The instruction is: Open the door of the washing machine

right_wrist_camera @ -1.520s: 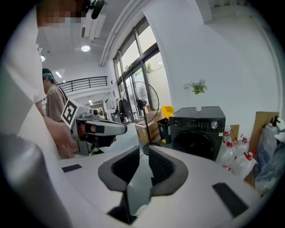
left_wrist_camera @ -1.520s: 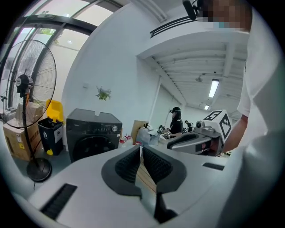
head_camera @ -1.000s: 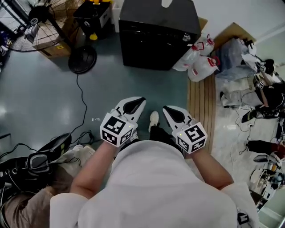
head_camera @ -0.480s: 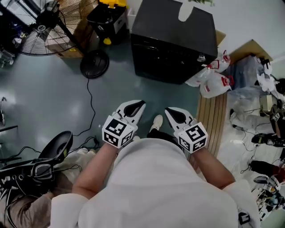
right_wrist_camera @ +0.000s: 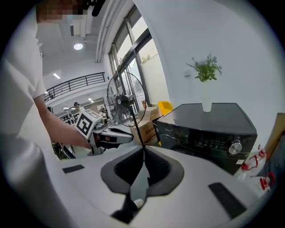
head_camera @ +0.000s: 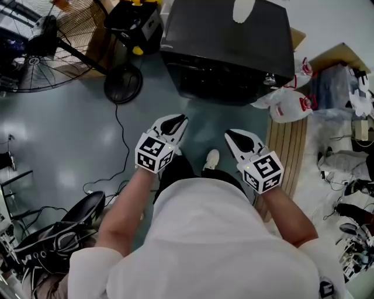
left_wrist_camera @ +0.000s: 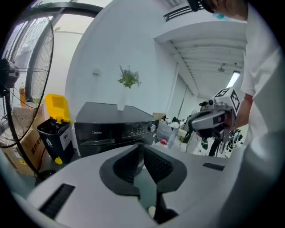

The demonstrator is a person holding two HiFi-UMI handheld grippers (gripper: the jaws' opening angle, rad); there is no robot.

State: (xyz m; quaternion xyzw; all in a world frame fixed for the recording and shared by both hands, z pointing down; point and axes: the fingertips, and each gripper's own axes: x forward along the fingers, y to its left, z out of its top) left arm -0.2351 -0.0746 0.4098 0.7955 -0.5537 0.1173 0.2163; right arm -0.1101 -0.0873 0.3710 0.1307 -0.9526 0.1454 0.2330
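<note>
Washing machine (head_camera: 228,41): black, against the wall straight ahead of me, door looks closed. White vase (head_camera: 243,9) with a green sprig stands on its top; knob (right_wrist_camera: 234,146) at the right end of the control panel. Left gripper (head_camera: 174,121) and right gripper (head_camera: 234,135) both out over the floor, pointed at the machine, apart from it. Both jaw pairs pressed together, nothing between. Pedestal fan (head_camera: 35,52) to my left, plastic bags (head_camera: 286,108) beside the machine's right corner.
</note>
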